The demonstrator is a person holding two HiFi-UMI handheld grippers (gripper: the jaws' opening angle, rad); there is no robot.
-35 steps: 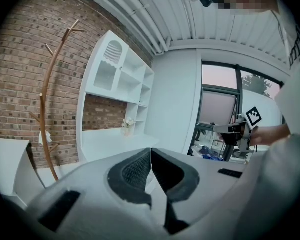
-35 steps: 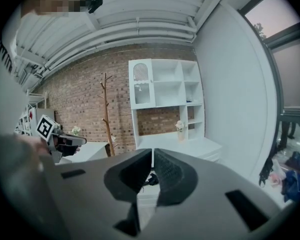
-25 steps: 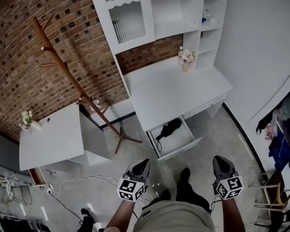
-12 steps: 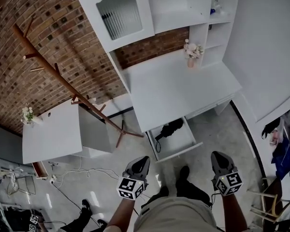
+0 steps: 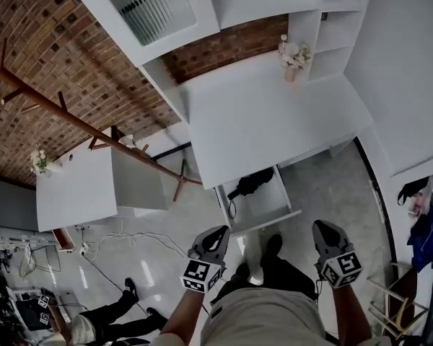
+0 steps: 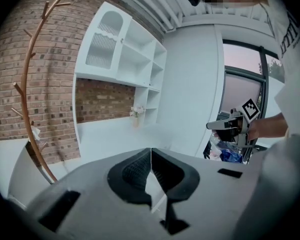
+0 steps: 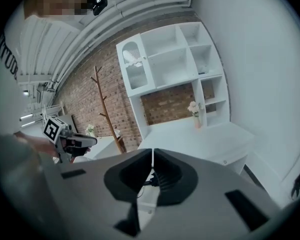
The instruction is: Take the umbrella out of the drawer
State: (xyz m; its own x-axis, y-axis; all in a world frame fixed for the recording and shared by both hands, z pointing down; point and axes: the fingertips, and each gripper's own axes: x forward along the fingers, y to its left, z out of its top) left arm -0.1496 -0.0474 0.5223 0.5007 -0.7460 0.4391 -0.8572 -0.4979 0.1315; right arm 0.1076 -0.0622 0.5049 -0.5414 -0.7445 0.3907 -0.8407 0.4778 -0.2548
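Observation:
A black folded umbrella [image 5: 251, 182] lies in the open white drawer [image 5: 270, 209] under the front of the white desk [image 5: 260, 121]. My left gripper [image 5: 218, 232] is held above the floor, just in front of the drawer's left corner; its jaws are shut and empty. My right gripper [image 5: 322, 228] hangs to the right of the drawer, apart from it, also shut with nothing in it. In the left gripper view the jaws [image 6: 151, 151] meet and point at the desk. In the right gripper view a dark bit of the umbrella [image 7: 149, 181] shows below the closed jaws [image 7: 152, 151].
A wooden coat rack [image 5: 79, 121] leans across the left, beside a small white table [image 5: 79, 193]. A vase of flowers [image 5: 292, 52] stands on the desk under white shelves [image 5: 224, 6]. Cables [image 5: 123, 247] trail on the floor; another person [image 5: 108, 319] is at bottom left.
Both grippers have moved forward towards the desk; the open drawer with the umbrella now lies nearer to them. Both have stayed shut and empty.

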